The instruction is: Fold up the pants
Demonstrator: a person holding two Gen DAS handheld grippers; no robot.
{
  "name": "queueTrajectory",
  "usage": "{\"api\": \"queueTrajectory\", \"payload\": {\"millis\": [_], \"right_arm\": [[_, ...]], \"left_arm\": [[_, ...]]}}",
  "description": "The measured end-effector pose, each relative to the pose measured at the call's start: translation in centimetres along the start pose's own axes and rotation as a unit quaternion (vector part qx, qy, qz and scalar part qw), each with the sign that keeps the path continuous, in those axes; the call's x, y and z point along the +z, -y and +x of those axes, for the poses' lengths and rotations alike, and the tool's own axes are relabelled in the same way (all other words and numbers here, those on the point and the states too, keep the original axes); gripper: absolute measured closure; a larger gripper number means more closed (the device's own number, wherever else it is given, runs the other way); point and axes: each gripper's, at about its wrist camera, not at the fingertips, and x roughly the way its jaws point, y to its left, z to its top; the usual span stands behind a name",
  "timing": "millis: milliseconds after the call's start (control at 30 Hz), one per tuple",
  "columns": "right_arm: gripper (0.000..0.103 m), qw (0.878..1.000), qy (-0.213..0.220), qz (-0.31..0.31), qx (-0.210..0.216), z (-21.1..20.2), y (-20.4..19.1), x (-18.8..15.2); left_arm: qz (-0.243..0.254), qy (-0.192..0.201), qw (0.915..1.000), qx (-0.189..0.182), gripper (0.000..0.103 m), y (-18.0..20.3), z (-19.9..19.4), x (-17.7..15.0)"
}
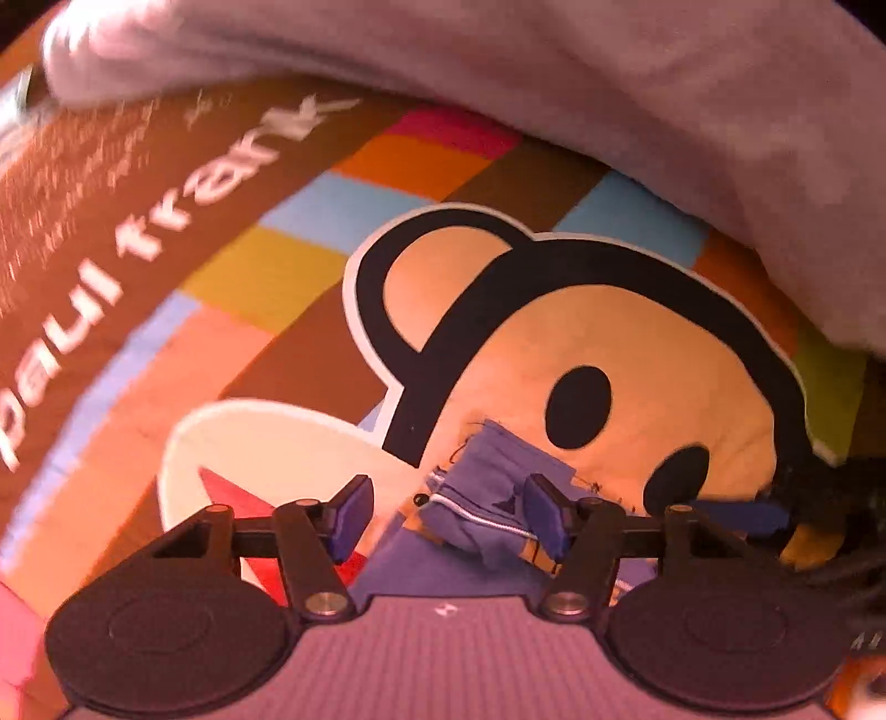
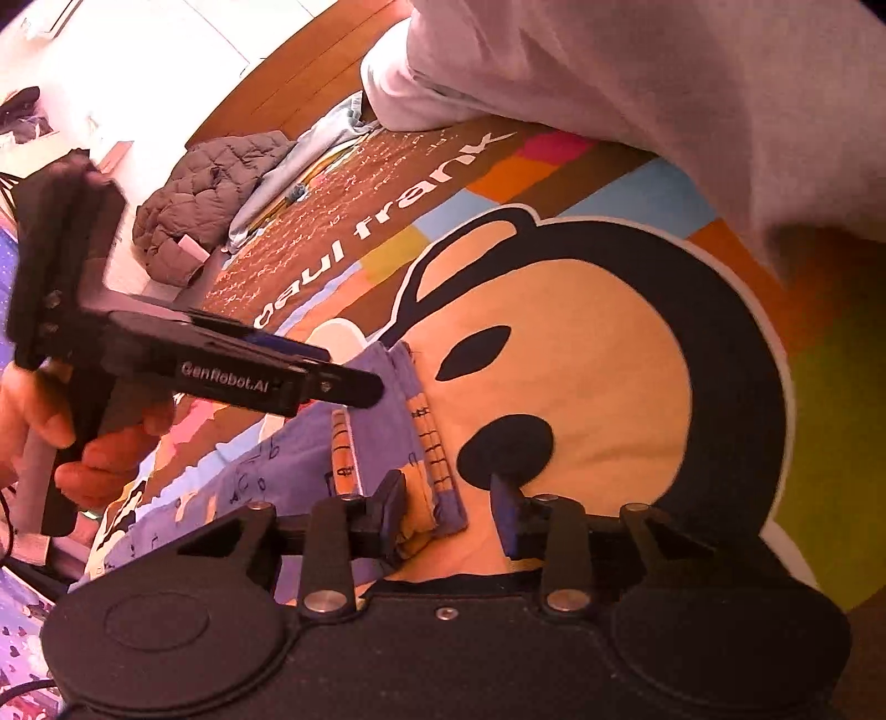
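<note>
Monkey-print bedspread (image 2: 581, 354), crumpled blue pants (image 2: 382, 421), patterned cuffs

Warm, reddish daylight fills both fisheye views, blowing out the white wall (image 2: 183, 33) at upper left, while motion blur smears the blanket lettering (image 1: 183, 183) and edges curve strongly.

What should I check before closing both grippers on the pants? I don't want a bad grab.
1. left gripper open: ok.
2. pants between its fingers: ok, a bunched fold sits there.
3. right gripper open: ok.
4. Pants hem between its fingers: ok, though it lies close to one finger.
5. Pants flat on the blanket: not ok, crumpled.
</note>
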Motion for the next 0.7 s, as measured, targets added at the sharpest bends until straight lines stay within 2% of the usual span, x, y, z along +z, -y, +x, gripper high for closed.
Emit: {"api": "queueTrajectory", "payload": {"millis": [67,100,133,167,267,367,433,500,633,700], "right_arm": [[0.067,1.000,-0.003,0.011,0.008,0.3,0.3,0.1],[0.072,1.000,-0.004,0.014,0.011,0.4,0.3,0.1],[0.078,1.000,-0.008,0.015,0.011,0.6,0.3,0.1],[0.083,1.000,-0.009,0.017,0.008,0.7,0.3,0.0],[0.091,1.000,0.001,0.016,-0.002,0.3,-0.1,-0.2],[0.095,0.999,0.023,-0.020,-0.012,-0.7,-1.4,-0.4],[0.096,0.999,0.033,-0.029,-0.003,-1.7,-1.9,-0.4],[0.096,0.999,0.040,-0.028,0.010,-2.5,-1.9,-0.3],[0.096,0.999,0.032,-0.012,0.002,-2.4,-1.1,-0.3],[0.096,1.000,0.029,-0.002,-0.003,-2.3,-0.8,-0.3]], "left_arm": [[-0.026,-0.017,0.9994,-0.014,0.040,-0.7,0.8,0.2],[-0.028,-0.016,0.9994,-0.014,0.043,-0.7,1.0,0.2],[-0.021,-0.010,0.9996,-0.017,0.056,-0.4,0.9,0.2],[-0.012,-0.006,0.9997,-0.018,0.065,0.1,0.8,0.2],[0.025,0.003,0.9997,-0.003,0.081,1.3,0.2,-0.3],[0.015,0.009,0.9996,-0.023,0.085,0.8,-0.8,-0.4],[0.014,0.017,0.9992,-0.034,0.085,0.9,-1.4,-0.4],[0.031,0.022,0.9988,-0.030,0.085,1.5,-1.6,-0.4],[0.047,0.026,0.9984,-0.016,0.086,2.4,-1.4,-0.3],[0.048,0.043,0.9978,-0.019,0.086,2.8,-2.0,-0.3]]}}
